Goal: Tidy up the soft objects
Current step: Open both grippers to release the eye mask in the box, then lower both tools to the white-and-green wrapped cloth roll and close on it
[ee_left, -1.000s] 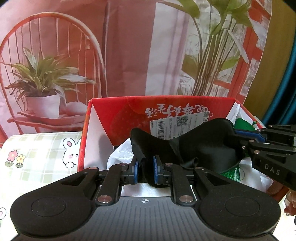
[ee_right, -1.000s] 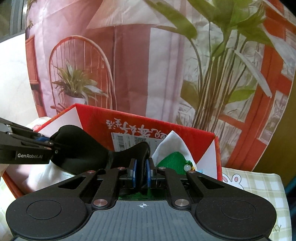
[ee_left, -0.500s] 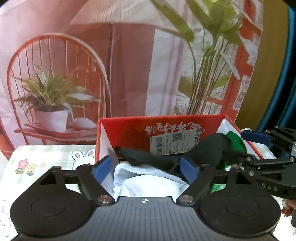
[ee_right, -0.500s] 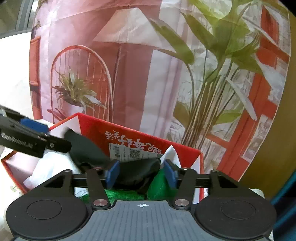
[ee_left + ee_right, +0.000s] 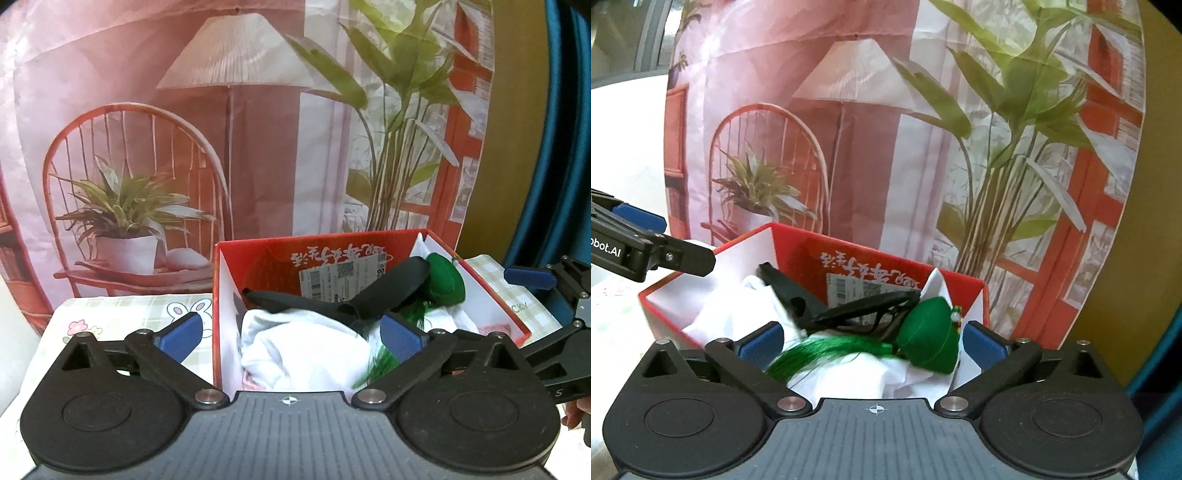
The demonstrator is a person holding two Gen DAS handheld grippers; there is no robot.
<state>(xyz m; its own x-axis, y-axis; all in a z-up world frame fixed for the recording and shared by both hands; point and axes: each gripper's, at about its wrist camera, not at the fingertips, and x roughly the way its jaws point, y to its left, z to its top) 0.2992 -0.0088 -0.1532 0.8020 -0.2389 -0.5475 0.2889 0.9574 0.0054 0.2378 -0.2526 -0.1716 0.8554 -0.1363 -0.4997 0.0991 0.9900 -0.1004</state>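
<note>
Both the left tongs and the right tongs are gaping wide, gripping nothing, hovering before the red box. The black cloth is lying inside over white fabric, beside a green pouch. Only the left view is showing the checked surface beside the box.

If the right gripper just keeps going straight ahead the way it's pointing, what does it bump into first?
Probably the green plush with its tassel, lying on white cloth in the red box. The right gripper is open and the plush sits between its fingers; depth is hard to judge.
</note>
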